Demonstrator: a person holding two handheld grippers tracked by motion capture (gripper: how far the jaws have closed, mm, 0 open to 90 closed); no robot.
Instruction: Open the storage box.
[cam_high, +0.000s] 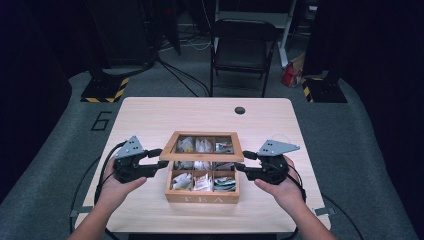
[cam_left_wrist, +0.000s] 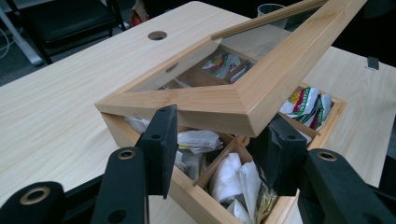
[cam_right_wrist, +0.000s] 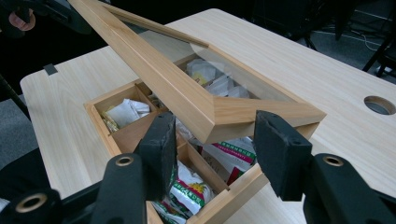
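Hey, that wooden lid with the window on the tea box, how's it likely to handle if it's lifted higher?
The lid looks like a stiff wooden frame, so it should swing up as one piece without flexing. Its clear pane could be fragile, so gripping the frame seems safer. The smooth wood may slip: the left gripper and right gripper straddle its front corners, a narrow purchase.

Both forearms come up from the near edge, angled slightly inward; the left hand cups its gripper from below, palm up — the right hand mirrors it; the left gripper points right with its jaws part-open, straddling a lid corner; the right gripper points left — jaws part-open too, either side of the opposite corner; grey plates ride on top of both.
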